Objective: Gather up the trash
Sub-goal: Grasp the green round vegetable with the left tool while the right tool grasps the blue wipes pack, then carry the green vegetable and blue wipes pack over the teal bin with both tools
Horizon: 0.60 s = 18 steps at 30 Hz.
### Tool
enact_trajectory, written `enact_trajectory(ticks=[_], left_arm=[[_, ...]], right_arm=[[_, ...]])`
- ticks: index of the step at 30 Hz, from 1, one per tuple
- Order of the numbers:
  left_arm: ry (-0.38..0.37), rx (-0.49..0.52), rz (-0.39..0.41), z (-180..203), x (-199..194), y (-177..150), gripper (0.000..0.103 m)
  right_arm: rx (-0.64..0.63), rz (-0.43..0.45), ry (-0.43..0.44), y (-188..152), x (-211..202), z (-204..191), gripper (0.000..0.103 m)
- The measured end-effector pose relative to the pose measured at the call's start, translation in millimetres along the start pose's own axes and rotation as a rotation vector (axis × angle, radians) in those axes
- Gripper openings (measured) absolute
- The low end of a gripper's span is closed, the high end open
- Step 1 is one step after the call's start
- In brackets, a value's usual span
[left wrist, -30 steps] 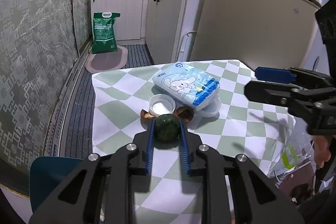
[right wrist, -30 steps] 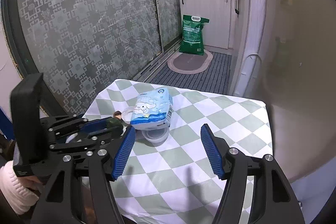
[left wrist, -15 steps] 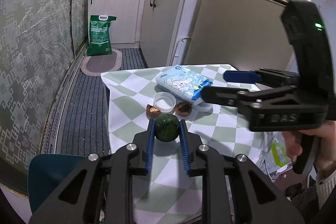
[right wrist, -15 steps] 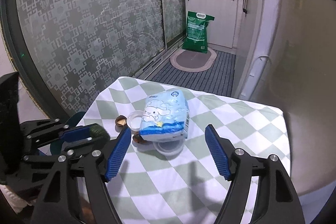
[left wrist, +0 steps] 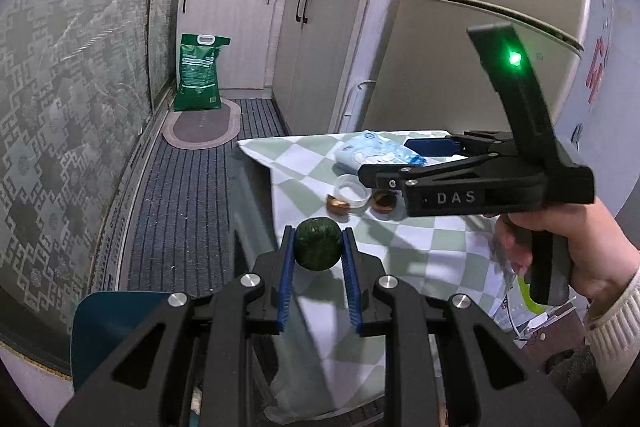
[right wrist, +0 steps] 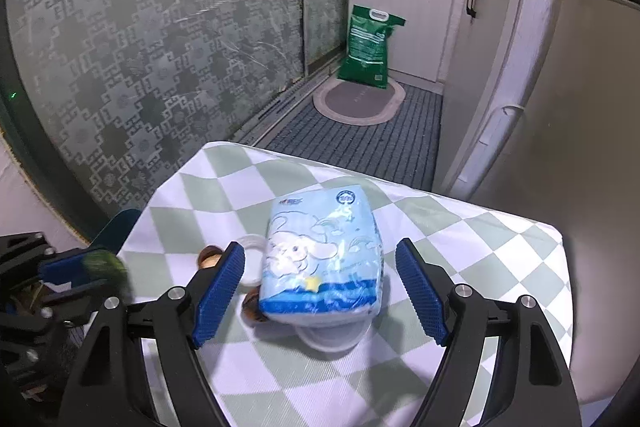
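My left gripper point(left wrist: 318, 251) is shut on a round dark green fruit point(left wrist: 317, 243) and holds it above the near left edge of the checked table point(left wrist: 416, 259). It also shows blurred in the right wrist view point(right wrist: 105, 264). My right gripper point(right wrist: 320, 291) is open and hovers over a light blue tissue pack point(right wrist: 323, 263), which lies between its fingers from this view. The pack rests on a white lid point(right wrist: 328, 337). A white cup point(left wrist: 351, 189) and two brown shell halves point(left wrist: 338, 205) lie beside the pack.
A plastic bag with a green handle point(left wrist: 528, 297) hangs at the table's right side. A blue chair point(left wrist: 108, 327) stands at the near left. A fridge point(left wrist: 480, 27), white cabinets point(left wrist: 320, 39) and a green sack point(left wrist: 199, 71) stand beyond the table.
My left gripper has pulled back and left, off the table's middle, with the green fruit. My right gripper has moved forward over the tissue pack.
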<state>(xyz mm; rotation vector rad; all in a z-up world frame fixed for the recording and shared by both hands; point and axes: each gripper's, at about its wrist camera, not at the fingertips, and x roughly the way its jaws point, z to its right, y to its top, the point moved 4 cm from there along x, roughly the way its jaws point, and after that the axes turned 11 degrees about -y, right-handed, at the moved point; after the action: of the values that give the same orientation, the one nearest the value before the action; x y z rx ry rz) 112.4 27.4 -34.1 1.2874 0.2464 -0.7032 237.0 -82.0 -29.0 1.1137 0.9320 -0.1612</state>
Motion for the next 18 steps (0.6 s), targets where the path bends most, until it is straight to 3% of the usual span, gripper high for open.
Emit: enact_trajectory(ticks=[4,6,7,18], left_arm=[[0.002,-0.003,0.009,-8,-9,-1,0.024],[0.005,-0.005,0.011,-11,-13,-2,0.024],[0.007,-0.006,0.012,-13,-15,-3,0.024],[0.042,-0.037,0.035,-41,-40,-7,0.024]], right_arm=[[0.012,-0.024,0.007,1,9,1,0.071],[0.013,-0.034,-0.005,1,14,1,0.054],[0.015,-0.036,-0.006,1,15,1,0.052],[0.032,0.011,-0.006,16,-4,-2,0.05]])
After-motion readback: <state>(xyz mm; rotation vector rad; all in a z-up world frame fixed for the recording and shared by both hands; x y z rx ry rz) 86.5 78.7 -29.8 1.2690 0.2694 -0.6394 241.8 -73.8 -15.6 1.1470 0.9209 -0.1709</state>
